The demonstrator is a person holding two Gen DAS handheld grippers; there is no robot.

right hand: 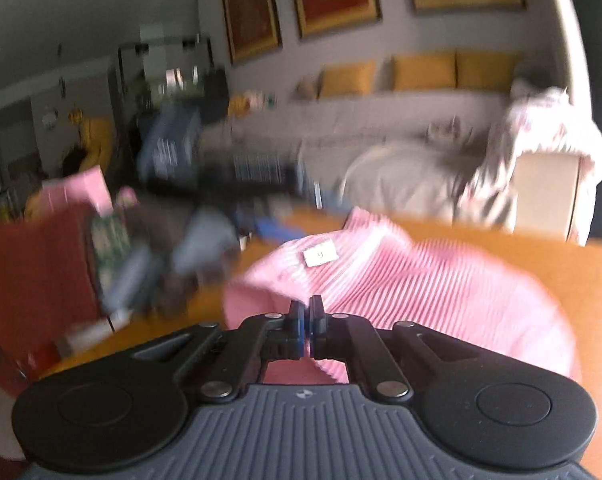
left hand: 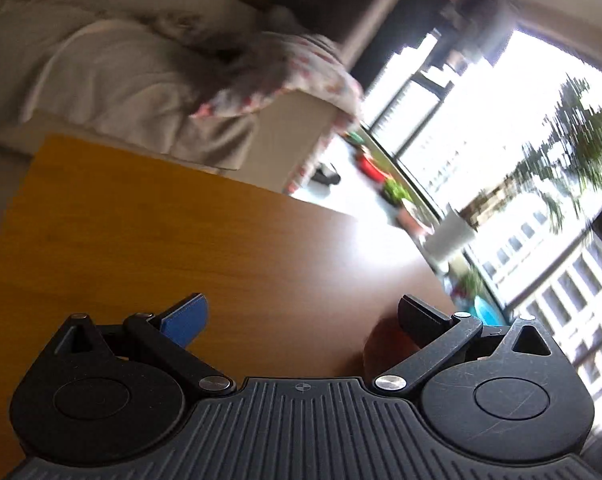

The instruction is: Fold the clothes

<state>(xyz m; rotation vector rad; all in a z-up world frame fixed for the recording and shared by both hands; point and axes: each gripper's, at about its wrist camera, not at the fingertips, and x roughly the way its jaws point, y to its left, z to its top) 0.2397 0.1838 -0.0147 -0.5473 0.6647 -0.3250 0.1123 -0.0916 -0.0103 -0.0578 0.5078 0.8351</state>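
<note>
A pink and white striped garment point(right hand: 405, 288) with a small white label lies bunched on the wooden table point(right hand: 581, 272) in the right wrist view. My right gripper point(right hand: 307, 316) is shut on a fold of this garment at its near edge. In the left wrist view my left gripper point(left hand: 301, 316) is open and empty above the bare wooden table point(left hand: 161, 232); the garment does not show there. Both views are blurred by motion.
A beige sofa point(right hand: 401, 152) with yellow cushions and a floral cloth point(right hand: 541, 128) over its arm stands behind the table. The other hand-held gripper point(right hand: 205, 200) shows blurred at left. Large windows point(left hand: 501, 160) and floor clutter lie beyond the table's far edge.
</note>
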